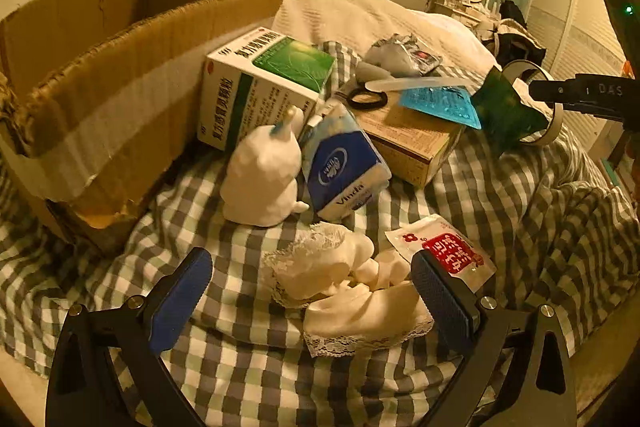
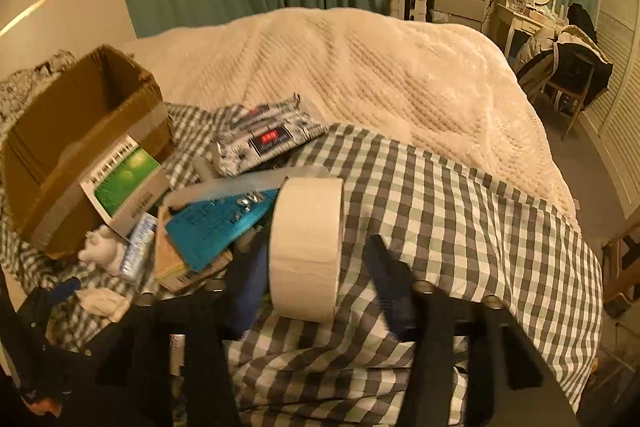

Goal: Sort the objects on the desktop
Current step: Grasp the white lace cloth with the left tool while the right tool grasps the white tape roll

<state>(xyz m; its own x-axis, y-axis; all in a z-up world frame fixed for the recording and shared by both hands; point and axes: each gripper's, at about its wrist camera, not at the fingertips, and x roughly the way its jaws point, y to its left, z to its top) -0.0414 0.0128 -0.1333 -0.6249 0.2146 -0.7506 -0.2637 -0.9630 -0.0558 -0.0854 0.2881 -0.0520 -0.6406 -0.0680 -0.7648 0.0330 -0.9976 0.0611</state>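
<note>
Left gripper (image 1: 312, 287): its jaws are standing wide and holding nothing, tilted down over the crumpled lace-edged cloth (image 1: 352, 291), which is lying between the blue pads without being pressed.
Advice for the left: it should be closing on the bunched middle of the cloth, not the thin lace hem, so the checked bedcover (image 1: 240, 379) is not being pinched up with it.
Red sachet (image 1: 452, 253): lying just beside the right-hand pad, partly behind it; likely to be caught if the jaws close as they stand.
Right gripper (image 2: 320, 275): the tape roll (image 2: 306, 247) is standing on edge between its fingers; the view is blurred, so whether the pads are pressing on it I cannot tell.
Advice for the right: it should be squeezing across the roll's flat faces, since a grip on the curved rim is likely to let it roll free.
Middle clutter: white figurine (image 1: 264, 179), tissue pack (image 1: 344, 167), medicine box (image 1: 260, 87) and scissors (image 1: 372, 95) are crowding together, touching.
Cardboard box (image 1: 120, 67): open-topped, at the far left, probably where sorted things are going.
</note>
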